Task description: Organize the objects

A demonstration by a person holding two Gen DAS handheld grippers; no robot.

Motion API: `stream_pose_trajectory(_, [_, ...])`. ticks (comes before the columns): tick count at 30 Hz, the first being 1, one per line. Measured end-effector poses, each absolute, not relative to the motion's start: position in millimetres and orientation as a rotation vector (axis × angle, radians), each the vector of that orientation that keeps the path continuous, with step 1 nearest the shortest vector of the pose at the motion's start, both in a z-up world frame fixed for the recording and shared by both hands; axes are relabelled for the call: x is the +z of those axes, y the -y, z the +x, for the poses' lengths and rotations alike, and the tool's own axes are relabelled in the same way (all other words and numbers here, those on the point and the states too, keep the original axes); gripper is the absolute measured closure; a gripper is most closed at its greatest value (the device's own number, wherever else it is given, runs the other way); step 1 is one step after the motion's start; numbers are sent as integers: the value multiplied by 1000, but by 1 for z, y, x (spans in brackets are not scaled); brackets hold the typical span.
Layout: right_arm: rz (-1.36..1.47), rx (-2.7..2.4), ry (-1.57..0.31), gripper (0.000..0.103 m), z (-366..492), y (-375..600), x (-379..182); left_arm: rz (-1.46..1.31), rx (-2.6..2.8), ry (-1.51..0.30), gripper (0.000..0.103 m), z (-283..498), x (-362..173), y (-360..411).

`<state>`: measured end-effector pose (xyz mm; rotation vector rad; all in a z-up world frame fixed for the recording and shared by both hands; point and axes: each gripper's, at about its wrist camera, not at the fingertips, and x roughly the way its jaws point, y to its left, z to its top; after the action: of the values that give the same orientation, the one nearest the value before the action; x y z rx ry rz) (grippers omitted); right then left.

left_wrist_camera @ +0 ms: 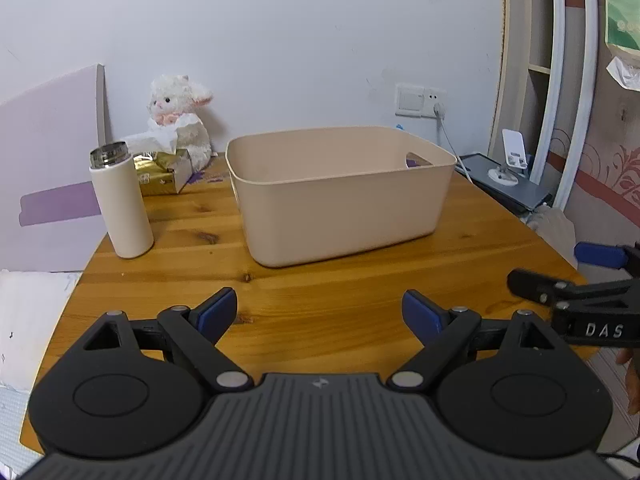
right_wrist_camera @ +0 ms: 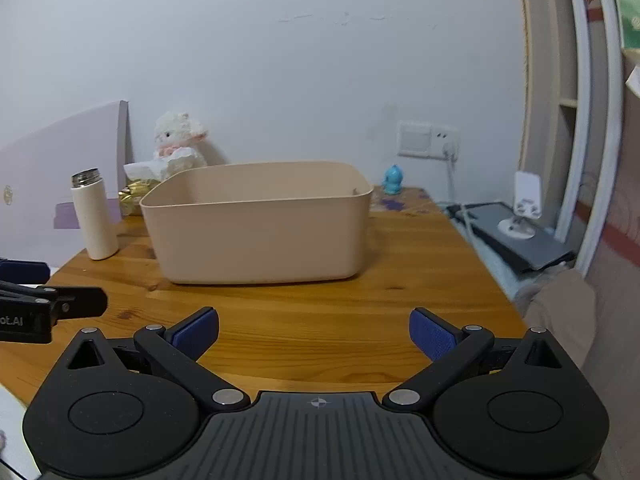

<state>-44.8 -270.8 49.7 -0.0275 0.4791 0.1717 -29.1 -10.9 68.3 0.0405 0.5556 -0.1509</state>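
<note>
A beige plastic bin (left_wrist_camera: 340, 196) (right_wrist_camera: 256, 224) stands on the wooden table (left_wrist_camera: 320, 300) (right_wrist_camera: 320, 320); the part of its inside that shows is bare. Left of it stands a cream flask (left_wrist_camera: 120, 208) (right_wrist_camera: 93, 216) without a lid. Behind the flask lie a gold tissue box (left_wrist_camera: 162, 174) (right_wrist_camera: 134, 194) and a white plush lamb (left_wrist_camera: 180, 120) (right_wrist_camera: 178, 144). A small blue figure (right_wrist_camera: 393, 180) sits behind the bin's right end. My left gripper (left_wrist_camera: 319, 314) is open over the table's near edge, holding nothing. My right gripper (right_wrist_camera: 314, 334) is open too, beside it.
A pale purple board (left_wrist_camera: 48, 152) leans at the left. A wall socket with a cable (left_wrist_camera: 420, 101) is behind the bin. Right of the table, a dark tray (right_wrist_camera: 520, 236) carries a white phone stand (right_wrist_camera: 526, 204). Bare wood lies in front of the bin.
</note>
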Motion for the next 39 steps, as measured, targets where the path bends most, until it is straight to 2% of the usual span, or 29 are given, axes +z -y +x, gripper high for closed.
stream_pose_trajectory(39, [32, 140, -550, 0, -51, 294, 43, 80, -82, -604, 12, -46, 65, 2])
